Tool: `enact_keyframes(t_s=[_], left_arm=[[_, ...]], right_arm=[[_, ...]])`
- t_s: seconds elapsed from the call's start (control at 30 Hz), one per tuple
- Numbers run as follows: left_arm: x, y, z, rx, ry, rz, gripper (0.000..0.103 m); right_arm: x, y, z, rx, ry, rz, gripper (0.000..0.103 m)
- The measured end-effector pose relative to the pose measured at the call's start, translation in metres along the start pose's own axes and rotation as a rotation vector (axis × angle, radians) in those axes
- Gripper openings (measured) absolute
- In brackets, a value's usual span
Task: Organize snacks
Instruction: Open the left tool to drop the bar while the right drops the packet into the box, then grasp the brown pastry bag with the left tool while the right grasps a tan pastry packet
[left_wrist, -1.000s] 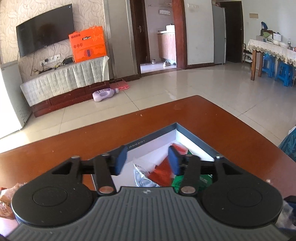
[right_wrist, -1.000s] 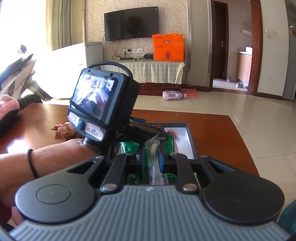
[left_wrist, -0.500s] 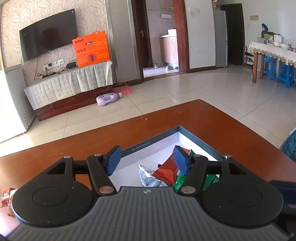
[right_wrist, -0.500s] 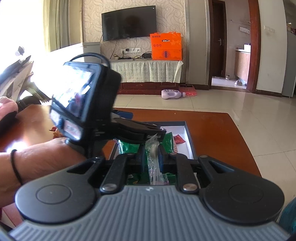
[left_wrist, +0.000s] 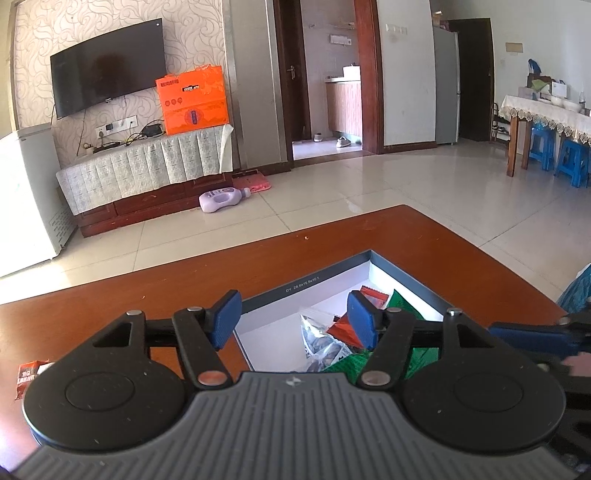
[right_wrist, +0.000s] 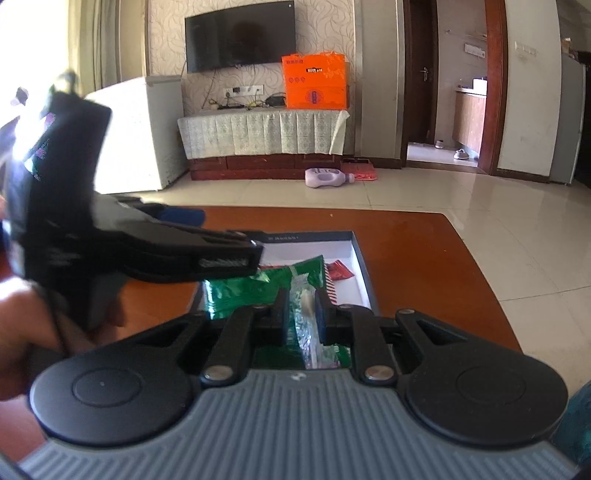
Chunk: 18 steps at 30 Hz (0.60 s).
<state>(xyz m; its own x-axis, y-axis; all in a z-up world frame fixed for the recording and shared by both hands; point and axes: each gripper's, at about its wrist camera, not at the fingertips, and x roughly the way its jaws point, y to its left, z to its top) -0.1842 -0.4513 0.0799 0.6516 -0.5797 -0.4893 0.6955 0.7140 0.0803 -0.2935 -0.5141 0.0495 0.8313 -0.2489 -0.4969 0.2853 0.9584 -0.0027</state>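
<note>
A shallow dark-rimmed box (left_wrist: 332, 273) with a white floor sits on the brown table and holds red, green and clear snack packets (left_wrist: 332, 343). My left gripper (left_wrist: 293, 319) is open and empty, held above the box's near left corner. My right gripper (right_wrist: 301, 306) is shut on a clear and green snack packet (right_wrist: 306, 325), held over the near end of the box (right_wrist: 360, 258). Green packets (right_wrist: 240, 291) and a red packet (right_wrist: 340, 273) lie in the box. The left gripper shows blurred at the left of the right wrist view (right_wrist: 225, 258).
A red snack packet (left_wrist: 29, 371) lies on the table (left_wrist: 221, 269) left of the box. The table's far edge and right corner are close beyond the box. A TV stand, an orange carton and a purple bottle are across the tiled floor.
My left gripper has lifted and drawn back to the left from the box, its jaws opening wider. My right gripper has stayed shut on its packet over the box.
</note>
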Motion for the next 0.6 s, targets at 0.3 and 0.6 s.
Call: enact_keyframes(t_s=[0.3,0.6], left_arm=[[-0.013,-0.001,0.002,-0.004,-0.002,-0.003,0.070],[-0.027,0.002,0.000,-0.021,0.001,-0.001,0.074]], right_arm=[[0.012,-0.002,-0.005,0.015,0.015,-0.042,0.018],[0.026,0.008,-0.012,-0.036,0.053,-0.085,0.020]])
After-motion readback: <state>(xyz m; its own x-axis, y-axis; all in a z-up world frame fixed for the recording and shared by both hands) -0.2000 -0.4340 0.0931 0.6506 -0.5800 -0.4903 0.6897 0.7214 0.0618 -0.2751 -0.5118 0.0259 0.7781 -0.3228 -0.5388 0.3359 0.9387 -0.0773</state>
